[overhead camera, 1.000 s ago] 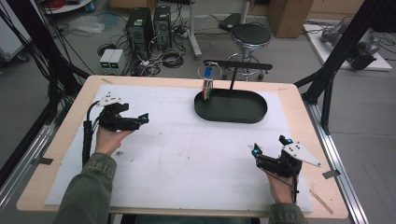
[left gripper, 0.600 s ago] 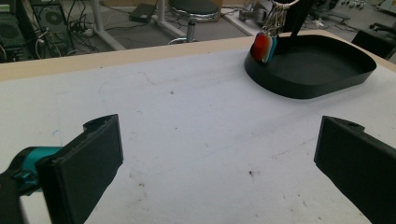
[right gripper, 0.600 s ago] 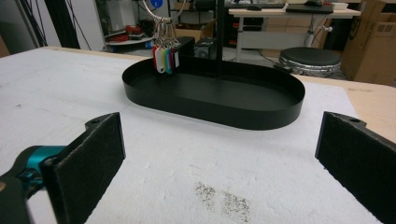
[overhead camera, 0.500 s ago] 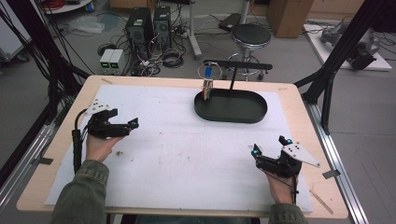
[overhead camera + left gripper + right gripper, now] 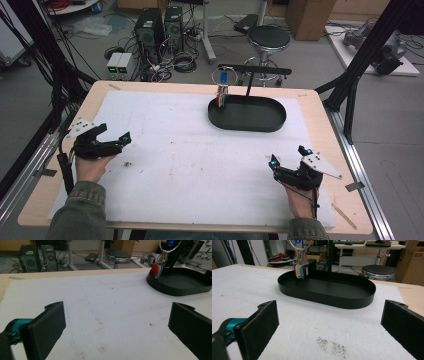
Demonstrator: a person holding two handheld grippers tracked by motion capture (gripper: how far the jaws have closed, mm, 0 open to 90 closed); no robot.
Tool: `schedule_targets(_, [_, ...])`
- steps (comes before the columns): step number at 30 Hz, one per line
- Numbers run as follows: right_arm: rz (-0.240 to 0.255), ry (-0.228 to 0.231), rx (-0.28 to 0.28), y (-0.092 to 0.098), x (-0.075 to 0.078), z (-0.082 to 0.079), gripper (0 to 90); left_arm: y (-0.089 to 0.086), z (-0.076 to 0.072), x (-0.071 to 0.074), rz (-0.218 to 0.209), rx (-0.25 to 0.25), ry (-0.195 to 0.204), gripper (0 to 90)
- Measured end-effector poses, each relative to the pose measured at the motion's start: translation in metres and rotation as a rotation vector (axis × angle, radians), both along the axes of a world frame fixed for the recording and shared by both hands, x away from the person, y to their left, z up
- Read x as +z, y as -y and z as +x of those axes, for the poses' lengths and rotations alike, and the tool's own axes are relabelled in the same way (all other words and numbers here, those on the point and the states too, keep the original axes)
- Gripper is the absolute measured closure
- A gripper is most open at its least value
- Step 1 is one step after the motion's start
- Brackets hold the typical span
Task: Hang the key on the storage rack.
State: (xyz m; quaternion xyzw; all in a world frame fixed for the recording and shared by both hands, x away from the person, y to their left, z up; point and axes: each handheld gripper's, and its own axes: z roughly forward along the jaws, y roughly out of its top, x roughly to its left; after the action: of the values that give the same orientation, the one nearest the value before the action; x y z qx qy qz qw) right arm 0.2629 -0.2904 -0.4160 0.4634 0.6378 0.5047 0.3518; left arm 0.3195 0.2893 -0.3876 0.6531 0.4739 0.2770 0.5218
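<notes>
A black oval tray (image 5: 260, 123) stands at the far middle-right of the white mat (image 5: 190, 165). A black stand (image 5: 249, 82) rises from the tray, and from its bar hangs a metal ring with several coloured key tags (image 5: 222, 98). My left gripper (image 5: 116, 134) is at the mat's left side, open and holding nothing, far from the tray. My right gripper (image 5: 288, 156) is at the front right, open and holding nothing. Past the open left gripper (image 5: 116, 312) I see the tray (image 5: 175, 288) and tags (image 5: 157, 271). Beyond the open right gripper (image 5: 328, 312) lie the tray (image 5: 352, 302) and tags (image 5: 300, 270).
The mat covers most of the wooden table (image 5: 327, 107). A thin wooden stick (image 5: 345, 216) lies near the front right corner. Black frame posts (image 5: 350, 80) flank the table. Beyond the far edge are a stool (image 5: 269, 37) and computer boxes (image 5: 150, 27) on the floor.
My left gripper has moved left and toward the front edge, still open. The right gripper has stayed where it was.
</notes>
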Motion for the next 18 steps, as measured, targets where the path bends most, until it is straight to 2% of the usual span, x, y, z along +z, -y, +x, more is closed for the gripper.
schedule_targets(6, [-0.004, 0.000, 0.000, 0.000, 0.000, 0.000, 0.4, -0.008, -0.010, -0.004, -0.003, 0.034, 0.024, 1.6])
schedule_targets(12, [-0.006, -0.003, -0.006, 0.000, 0.000, -0.001, 0.4, -0.010, -0.016, -0.007, 0.002, 0.039, 0.025, 1.6])
schedule_targets(18, [-0.007, -0.002, -0.006, 0.000, -0.001, -0.002, 0.5, -0.013, -0.022, -0.009, -0.011, 0.059, 0.050, 1.6])
